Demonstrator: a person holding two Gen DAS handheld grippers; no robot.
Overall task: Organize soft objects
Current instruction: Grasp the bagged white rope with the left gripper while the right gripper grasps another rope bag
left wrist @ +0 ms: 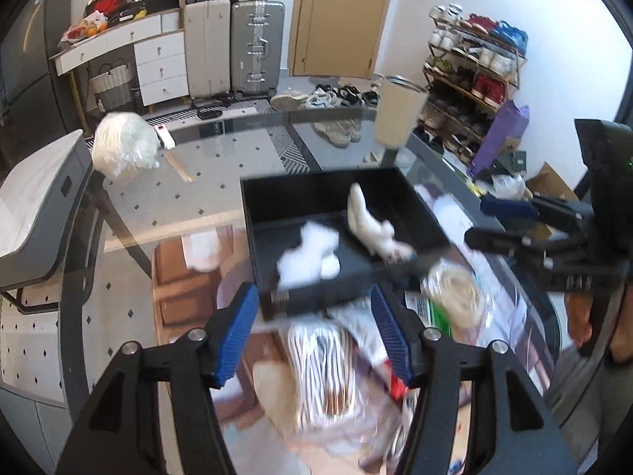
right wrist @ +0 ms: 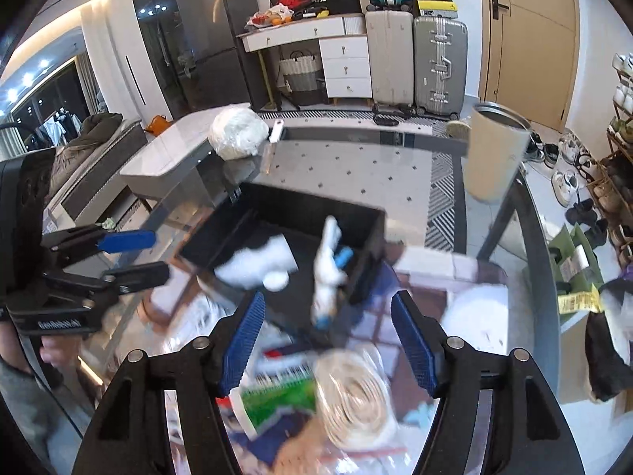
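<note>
A black open box (left wrist: 316, 182) (right wrist: 221, 233) stands on the glass table. Inside it lie a fluffy white soft toy (left wrist: 308, 253) (right wrist: 257, 263) and a long white plush (left wrist: 372, 225) (right wrist: 328, 273), the plush leaning against the box's right wall. My left gripper (left wrist: 312, 324) hovers just short of the box's near rim, open, with nothing between its blue pads. My right gripper (right wrist: 328, 332) is also open and empty, above the box's near right corner. Each gripper shows in the other's view, the right one (left wrist: 502, 221) and the left one (right wrist: 146, 253), jaws apart.
A bagged coil of pale rope (left wrist: 459, 297) (right wrist: 352, 388) lies near the box's front right. A beige cylinder (left wrist: 399, 114) (right wrist: 494, 154) stands at the table's far right, a bagged white bundle (left wrist: 124, 150) (right wrist: 237, 132) at the far left. Clutter shows through the glass.
</note>
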